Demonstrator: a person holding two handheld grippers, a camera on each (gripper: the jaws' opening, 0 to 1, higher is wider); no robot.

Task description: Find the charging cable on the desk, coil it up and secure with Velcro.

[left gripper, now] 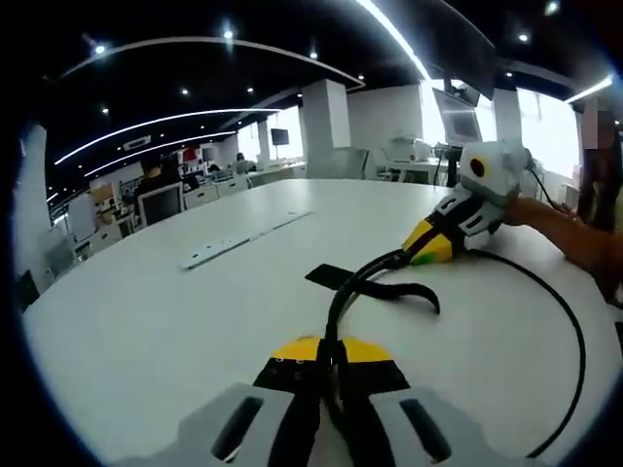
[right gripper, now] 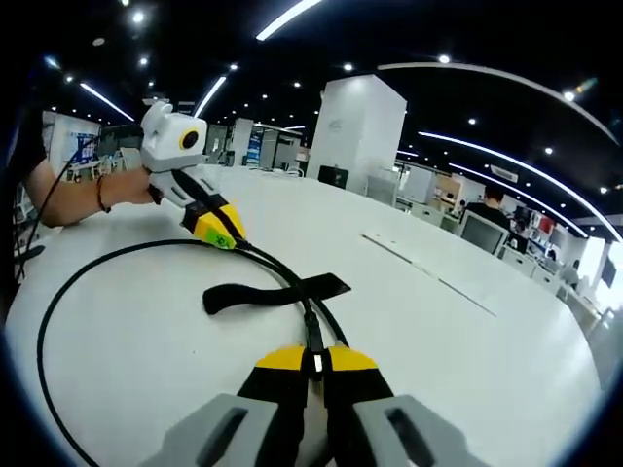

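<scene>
A black charging cable (left gripper: 576,336) lies on the round white table (left gripper: 146,321) and sweeps in a wide loop. My left gripper (left gripper: 329,348) is shut on the cable near the bottom of the left gripper view. My right gripper (left gripper: 421,255) comes in from the right, held by a hand, and is shut on the same cable a short way along. A black Velcro strap (left gripper: 394,289) hangs from the cable and lies flat between them. In the right gripper view, my right gripper (right gripper: 313,356) grips the cable (right gripper: 58,302), the strap (right gripper: 263,292) lies ahead, and the left gripper (right gripper: 232,241) holds it further on.
A long white strip (left gripper: 243,239) is set into the table's middle, also seen as a strip (right gripper: 428,268) on the right. A person's forearm (right gripper: 78,199) rests on the table edge. Desks, monitors and seated people stand behind, around a white pillar (right gripper: 355,126).
</scene>
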